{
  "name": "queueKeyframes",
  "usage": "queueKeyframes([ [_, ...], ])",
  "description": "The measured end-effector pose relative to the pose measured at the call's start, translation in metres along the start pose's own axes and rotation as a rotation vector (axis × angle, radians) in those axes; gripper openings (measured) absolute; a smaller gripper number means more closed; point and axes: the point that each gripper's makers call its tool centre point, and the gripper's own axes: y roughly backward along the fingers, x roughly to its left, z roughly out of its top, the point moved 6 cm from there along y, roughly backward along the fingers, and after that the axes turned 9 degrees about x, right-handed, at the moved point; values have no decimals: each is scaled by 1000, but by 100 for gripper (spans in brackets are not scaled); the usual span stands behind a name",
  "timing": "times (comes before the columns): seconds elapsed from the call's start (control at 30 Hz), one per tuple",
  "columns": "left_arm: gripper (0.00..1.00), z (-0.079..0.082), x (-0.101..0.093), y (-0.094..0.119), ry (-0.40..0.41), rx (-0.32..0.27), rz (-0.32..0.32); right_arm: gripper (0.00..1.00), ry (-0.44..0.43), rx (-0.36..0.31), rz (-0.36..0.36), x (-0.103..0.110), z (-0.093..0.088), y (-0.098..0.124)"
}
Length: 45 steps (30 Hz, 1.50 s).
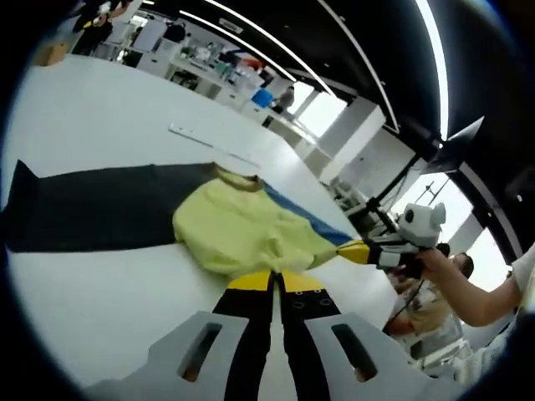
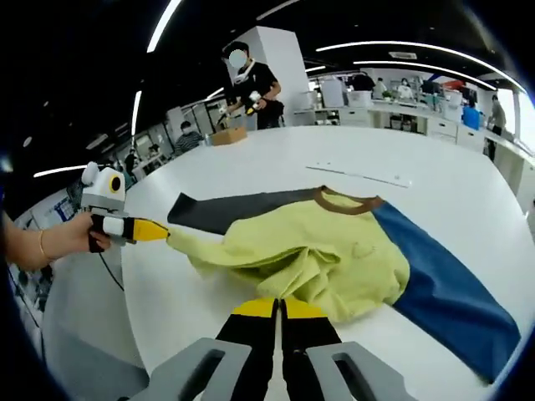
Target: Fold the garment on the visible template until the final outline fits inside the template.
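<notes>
Lying on the white table (image 2: pixel 251 154), the garment (image 2: pixel 326 255) is a soft, wrinkled shirt with a pale yellow body, a brown ribbed collar (image 2: pixel 347 200), one dark grey sleeve (image 2: pixel 238 209) and one blue sleeve (image 2: pixel 443 292). The yellow body is bunched and folded over itself, so its lower hem and full outline cannot be made out.

In the left gripper view the left gripper (image 1: pixel 273 282) has its yellow-tipped black jaws pressed together at the near edge of the yellow cloth (image 1: pixel 242 230); the cloth appears pinched between the tips, though the exact contact is hidden by folds. The right gripper (image 1: pixel 361 251) enters that view from the right, its yellow tip closed on a drawn-out corner of the garment, a hand (image 1: pixel 435 263) behind it.

In the right gripper view the right gripper's own jaws sit closed at the yellow fabric's near edge, while the left gripper (image 2: pixel 155 230) shows at the left, its tip gripping a stretched point of cloth, held by a hand (image 2: pixel 75 238).

A thin pale strip (image 2: pixel 359 174) lies on the table beyond the collar; what it is cannot be determined. No clear template outline is discernible. Background workstations and people are small and blurred.
</notes>
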Motion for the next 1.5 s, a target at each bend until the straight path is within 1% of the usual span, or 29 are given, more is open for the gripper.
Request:
queueKeyframes([
  [0.1, 0, 4, -1, 8, 2, -7, -4, 0, 4, -7, -10, -1, 1, 9],
  [0.23, 0, 2, -3, 15, -3, 14, 7, 0, 12, -12, -21, -2, 0, 20],
  [0.53, 0, 2, -1, 35, 12, 17, 25, 0, 22, 7, -31, 3, -7, 39],
  [0.6, 0, 1, -1, 39, 19, 18, 18, 0, 7, 21, -34, 2, -12, 43],
  [0.73, 0, -3, -1, 47, 39, 29, 11, 0, 4, 24, -55, 1, -20, 54],
  [0.83, 0, -8, 1, 53, 22, 56, 25, 0, -2, 30, -59, 0, -26, 59],
  [1.03, 0, -14, 4, 61, 25, 83, 25, 0, 2, 50, -89, -2, -37, 72],
  [1.17, 0, -19, 2, 67, 26, 100, 24, 0, 11, 51, -90, 2, -42, 81],
  [1.37, 0, -28, 3, 76, 32, 119, 23, 0, 22, 62, -86, 9, -51, 87],
  [1.5, 0, -37, 8, 79, 47, 132, 34, 0, 3, 67, -94, 9, -62, 87],
])
